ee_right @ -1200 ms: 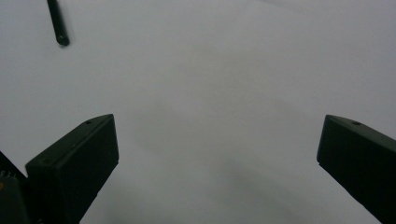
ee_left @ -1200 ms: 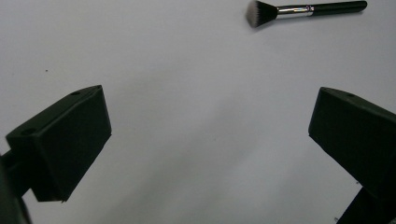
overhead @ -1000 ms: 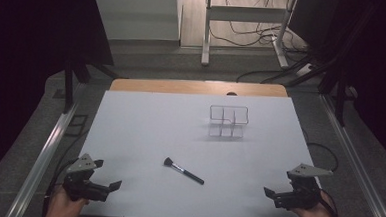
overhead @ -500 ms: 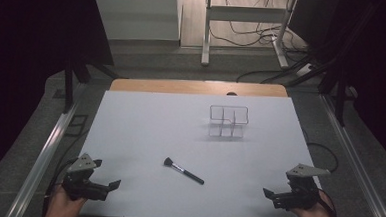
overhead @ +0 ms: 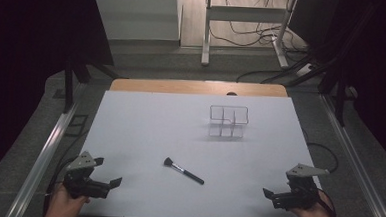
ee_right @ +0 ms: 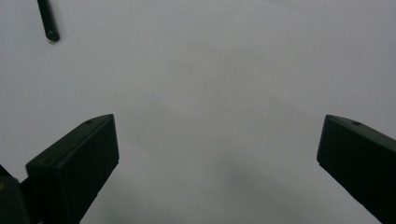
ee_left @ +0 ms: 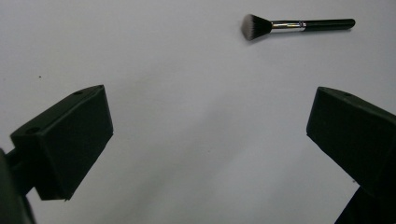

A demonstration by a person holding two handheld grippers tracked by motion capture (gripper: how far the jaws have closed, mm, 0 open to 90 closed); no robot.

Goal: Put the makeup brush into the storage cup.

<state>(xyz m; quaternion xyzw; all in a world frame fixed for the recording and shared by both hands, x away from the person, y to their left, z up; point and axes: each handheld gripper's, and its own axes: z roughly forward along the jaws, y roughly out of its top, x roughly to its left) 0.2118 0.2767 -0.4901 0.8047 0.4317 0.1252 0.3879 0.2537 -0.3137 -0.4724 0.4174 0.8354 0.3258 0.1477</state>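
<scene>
Lying between both gaping tools (overhead: 115,183) (overhead: 267,193): makeup brush (overhead: 183,170)

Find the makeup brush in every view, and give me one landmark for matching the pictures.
High view: the makeup brush lies near the table's middle front, bristles pointing left, between the two grippers.
Left gripper view: upper right, whole brush, bristles at its left end.
Right gripper view: top left corner, where the tip of its black handle comes in.
Shared landmark: the white table top under the brush.
</scene>
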